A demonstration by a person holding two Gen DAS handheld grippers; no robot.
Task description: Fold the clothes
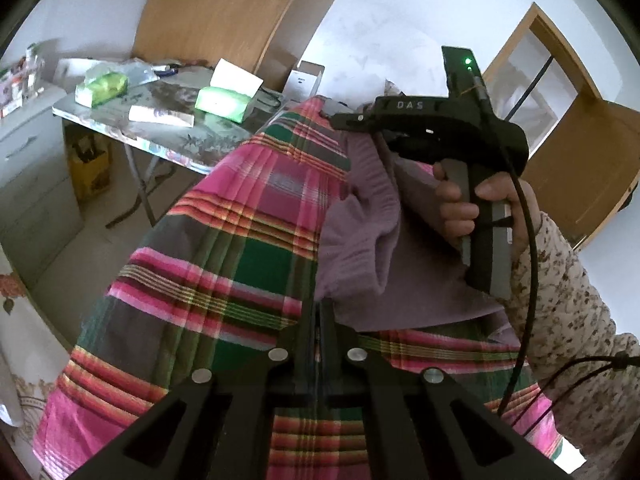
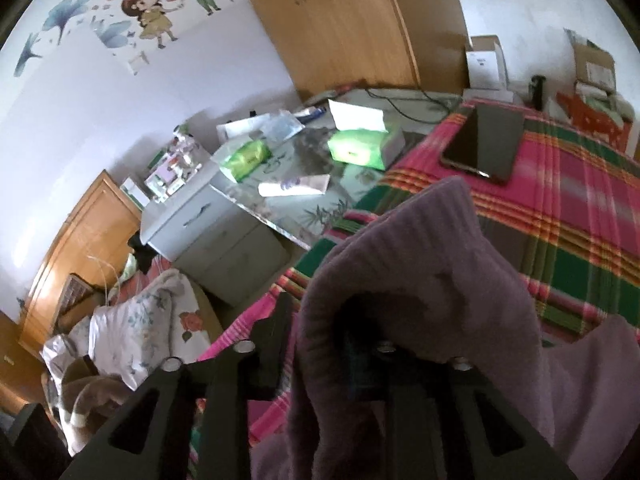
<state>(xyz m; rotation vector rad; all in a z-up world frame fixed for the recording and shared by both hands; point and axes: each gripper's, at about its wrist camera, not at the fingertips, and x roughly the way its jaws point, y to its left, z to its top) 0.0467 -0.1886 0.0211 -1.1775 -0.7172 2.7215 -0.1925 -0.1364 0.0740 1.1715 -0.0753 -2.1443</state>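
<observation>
The purple sweater (image 1: 360,240) lies on the plaid bedspread (image 1: 224,240), near its edge by the glass table (image 1: 160,128). The left gripper (image 1: 320,320) is clenched, apparently on its hem. The right gripper (image 2: 320,340) is parted, sweater draped over it; cloth should be laid flat before release.

A purple knitted garment (image 2: 420,280) drapes over the right gripper (image 2: 320,344), hiding one finger (whether the pads press it cannot be told). Beyond lies a plaid bedspread (image 2: 560,232) with a dark phone (image 2: 486,140) on it, beside a cluttered table (image 2: 296,200).
</observation>
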